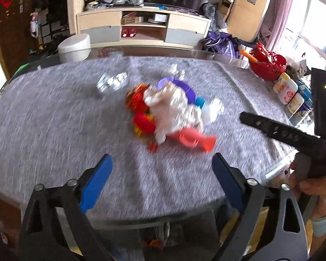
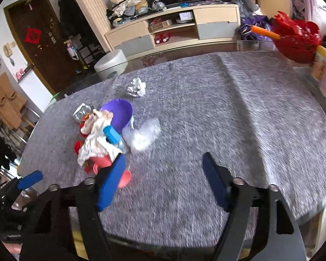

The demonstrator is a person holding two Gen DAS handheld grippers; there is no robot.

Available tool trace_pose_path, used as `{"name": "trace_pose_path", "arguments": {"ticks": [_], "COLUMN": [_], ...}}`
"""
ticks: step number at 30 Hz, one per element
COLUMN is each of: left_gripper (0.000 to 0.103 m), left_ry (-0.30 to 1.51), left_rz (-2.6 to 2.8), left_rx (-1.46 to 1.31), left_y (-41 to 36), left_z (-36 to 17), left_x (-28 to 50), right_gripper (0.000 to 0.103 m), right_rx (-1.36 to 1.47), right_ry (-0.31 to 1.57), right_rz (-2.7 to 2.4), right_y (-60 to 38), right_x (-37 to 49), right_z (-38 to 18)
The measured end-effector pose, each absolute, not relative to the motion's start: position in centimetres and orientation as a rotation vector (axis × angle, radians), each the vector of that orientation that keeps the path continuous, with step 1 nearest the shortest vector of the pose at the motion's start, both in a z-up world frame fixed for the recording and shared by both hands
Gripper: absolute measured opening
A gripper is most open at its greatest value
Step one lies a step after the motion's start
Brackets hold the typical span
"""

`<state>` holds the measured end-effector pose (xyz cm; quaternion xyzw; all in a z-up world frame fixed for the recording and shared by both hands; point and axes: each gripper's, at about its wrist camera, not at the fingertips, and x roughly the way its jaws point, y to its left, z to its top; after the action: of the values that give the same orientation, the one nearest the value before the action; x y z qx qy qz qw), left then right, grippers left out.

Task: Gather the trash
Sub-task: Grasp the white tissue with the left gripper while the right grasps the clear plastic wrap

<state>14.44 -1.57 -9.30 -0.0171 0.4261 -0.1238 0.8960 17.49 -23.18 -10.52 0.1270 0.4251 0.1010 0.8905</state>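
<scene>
Trash heaped mid-table [image 1: 54, 119] on the grey cloth: white crumpled paper [image 1: 173, 113], red wrappers [image 1: 141, 124], purple cup [image 2: 119, 114] tipped on its side, all touching, presumably gathered for one pickup. Crumpled foil ball [image 2: 137, 87] apart, farther back. Left gripper [image 1: 163, 182] angled down toward the heap, jaws released, nothing between. Right gripper [image 2: 160, 180] likewise tilted down, jaws parted, empty.

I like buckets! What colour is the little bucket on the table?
Purple. The bucket shows best in the right wrist view, tipped among the trash.
</scene>
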Motion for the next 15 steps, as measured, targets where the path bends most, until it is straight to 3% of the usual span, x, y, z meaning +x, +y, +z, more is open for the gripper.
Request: {"name": "trace_pose_path", "arguments": {"ticks": [4,15], "left_gripper": [0.072,0.053], "left_ry": [0.88,0.925], "left_rz": [-0.281,-0.33], "left_rx": [-0.016,-0.02], "left_y": [-2.7,-4.1], "left_z": [-9.2,-11.3], "left_x": [16.7,20.4], "right_gripper": [0.057,0.055], "right_rx": [0.261,0.268], "right_ry": [0.897,0.95], "right_rz": [0.236,0.284], "right_y": [-22.4,-20.7], "right_x": [19.4,21.7], "right_z": [-11.1,-13.0]}}
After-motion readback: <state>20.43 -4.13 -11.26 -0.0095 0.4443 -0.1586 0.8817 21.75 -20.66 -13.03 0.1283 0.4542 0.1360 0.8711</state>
